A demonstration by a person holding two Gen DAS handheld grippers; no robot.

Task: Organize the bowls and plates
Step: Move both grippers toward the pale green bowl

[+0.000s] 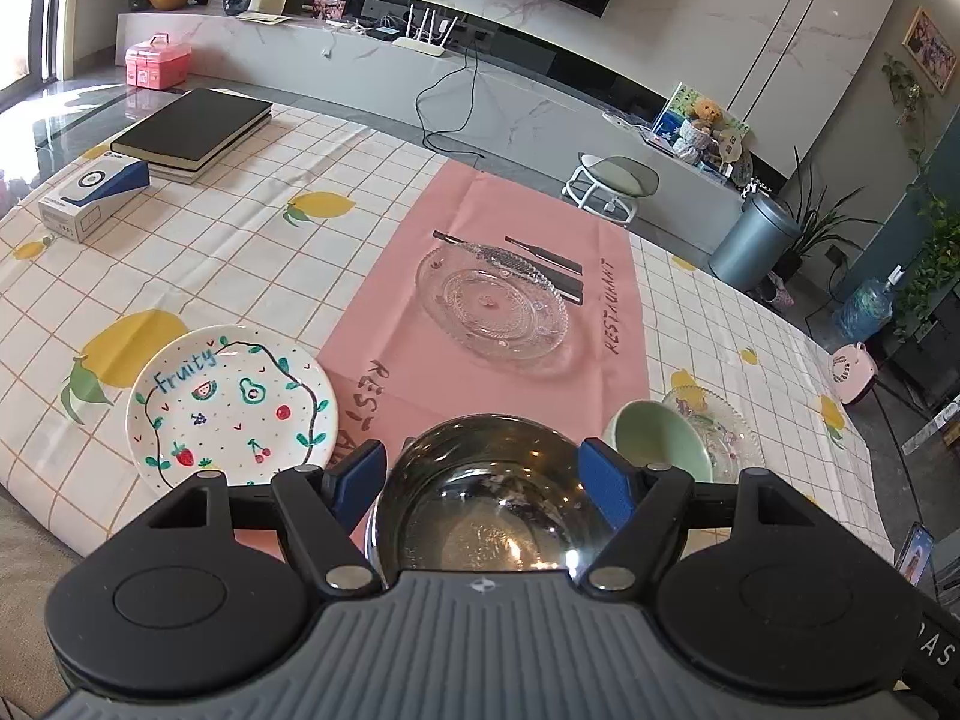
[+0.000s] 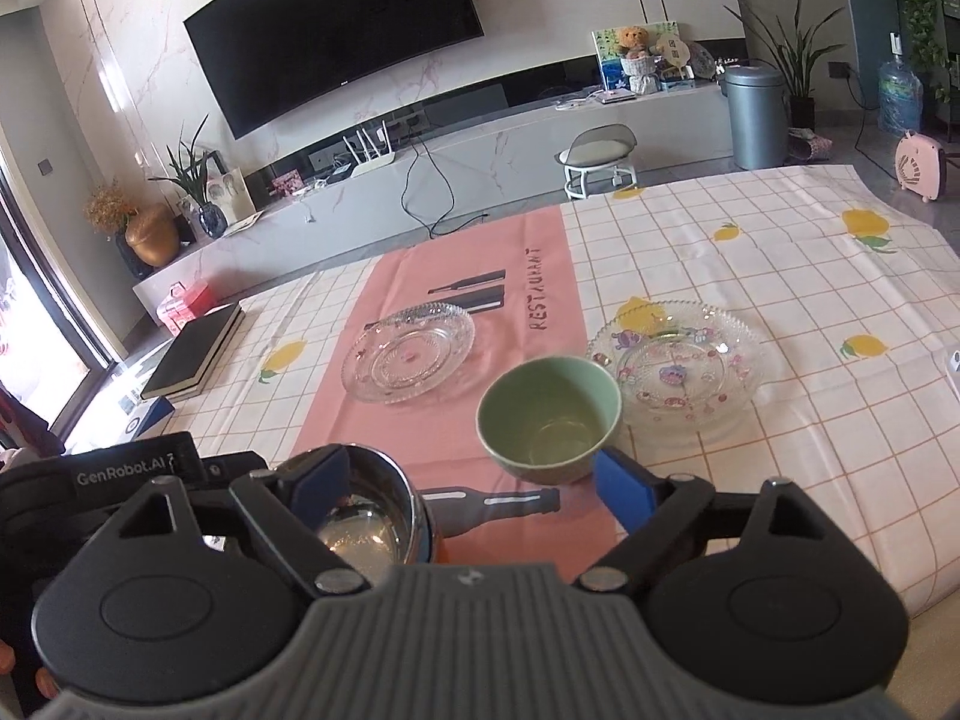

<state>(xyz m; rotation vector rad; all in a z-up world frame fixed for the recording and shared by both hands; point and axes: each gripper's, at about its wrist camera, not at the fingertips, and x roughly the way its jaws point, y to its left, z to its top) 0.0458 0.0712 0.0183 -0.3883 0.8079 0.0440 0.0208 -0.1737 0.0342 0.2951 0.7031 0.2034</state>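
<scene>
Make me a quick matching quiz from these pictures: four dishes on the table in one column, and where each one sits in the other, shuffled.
Dishes:
1. steel bowl
2. green bowl
3. Fruity plate
4. clear glass plate

Places:
A. on the pink mat, near the word RESTAURANT
B. between the left gripper's open jaws
C. on the lemon tablecloth, left of the pink mat
D. just ahead of the right gripper, beside the cartoon glass plate

Pairs: 1-B, 2-D, 3-C, 4-A
</scene>
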